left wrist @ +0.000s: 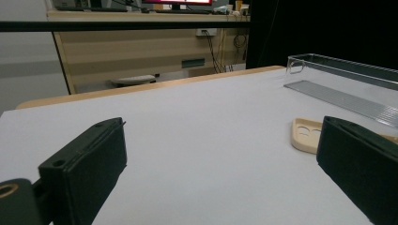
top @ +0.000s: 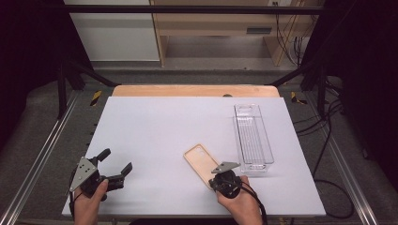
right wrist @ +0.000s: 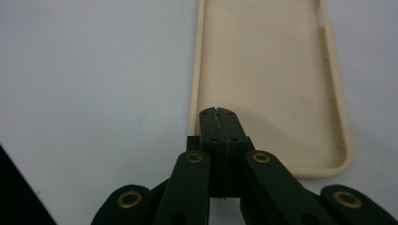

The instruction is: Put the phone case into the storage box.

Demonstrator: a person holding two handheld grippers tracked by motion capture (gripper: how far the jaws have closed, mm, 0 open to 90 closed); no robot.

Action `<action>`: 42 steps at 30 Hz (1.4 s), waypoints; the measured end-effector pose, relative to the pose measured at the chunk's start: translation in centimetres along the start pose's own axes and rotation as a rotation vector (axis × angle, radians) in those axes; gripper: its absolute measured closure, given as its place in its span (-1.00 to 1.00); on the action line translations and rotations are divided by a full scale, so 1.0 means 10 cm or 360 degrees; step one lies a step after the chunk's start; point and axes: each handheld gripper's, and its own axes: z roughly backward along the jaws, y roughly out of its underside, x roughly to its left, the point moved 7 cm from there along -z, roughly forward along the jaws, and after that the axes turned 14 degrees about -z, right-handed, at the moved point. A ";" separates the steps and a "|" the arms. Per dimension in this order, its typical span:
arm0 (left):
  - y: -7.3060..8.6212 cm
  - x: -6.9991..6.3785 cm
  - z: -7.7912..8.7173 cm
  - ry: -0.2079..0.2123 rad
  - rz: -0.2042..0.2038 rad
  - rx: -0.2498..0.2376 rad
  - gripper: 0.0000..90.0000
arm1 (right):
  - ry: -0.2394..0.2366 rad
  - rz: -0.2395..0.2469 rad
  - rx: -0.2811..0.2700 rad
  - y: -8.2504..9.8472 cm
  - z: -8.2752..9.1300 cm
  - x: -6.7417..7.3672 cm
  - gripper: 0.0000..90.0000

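Observation:
A beige phone case (top: 201,161) lies hollow side up on the white mat, right of centre near the front. My right gripper (top: 215,177) is at the case's near end with its jaws shut. In the right gripper view its tips (right wrist: 218,112) hang over the inside of the case (right wrist: 267,70), close to the left rim, and nothing is between them. My left gripper (top: 117,160) rests at the front left of the mat, open and empty. Through its wide jaws (left wrist: 220,159) I see the camera-hole end of the case (left wrist: 305,136) off to the right.
A long clear plastic bin (top: 253,136) stands empty along the right side of the mat (top: 155,122), just beyond the case. From the left gripper, the bin (left wrist: 347,89) is at the far right. A wooden table edge (top: 195,90) runs along the back.

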 end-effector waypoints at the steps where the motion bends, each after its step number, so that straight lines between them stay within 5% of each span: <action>1: 0.00 0.00 0.00 0.0001 -0.0001 0.0001 -0.96 | -0.0003 0.0000 0.0001 0.03 0.02 0.00 1.00; 17: 0.01 -0.03 -0.02 0.0007 -0.0019 0.0025 -0.96 | -0.0023 0.0046 -0.0004 0.25 0.16 0.08 0.99; 19: 0.01 -0.03 -0.01 0.0008 -0.0018 0.0025 -0.96 | -0.0009 0.0059 -0.0034 0.23 0.18 0.06 0.84; 23: 0.02 -0.02 -0.02 0.0011 -0.0016 0.0023 -0.96 | 0.0002 0.0078 -0.0188 0.11 0.29 0.04 0.03; 25: 0.02 -0.02 -0.02 0.0010 -0.0017 0.0025 -0.96 | 0.0008 0.0074 -0.0212 0.09 0.30 0.03 -0.11; 28: 0.02 -0.02 -0.02 0.0014 -0.0018 0.0030 -0.96 | 0.0062 0.0028 -0.0279 0.03 0.27 -0.04 -0.58; 42: 0.02 -0.03 -0.02 0.0014 -0.0026 0.0027 -0.96 | 0.0061 -0.0026 -0.0212 0.09 -0.01 -0.11 -0.83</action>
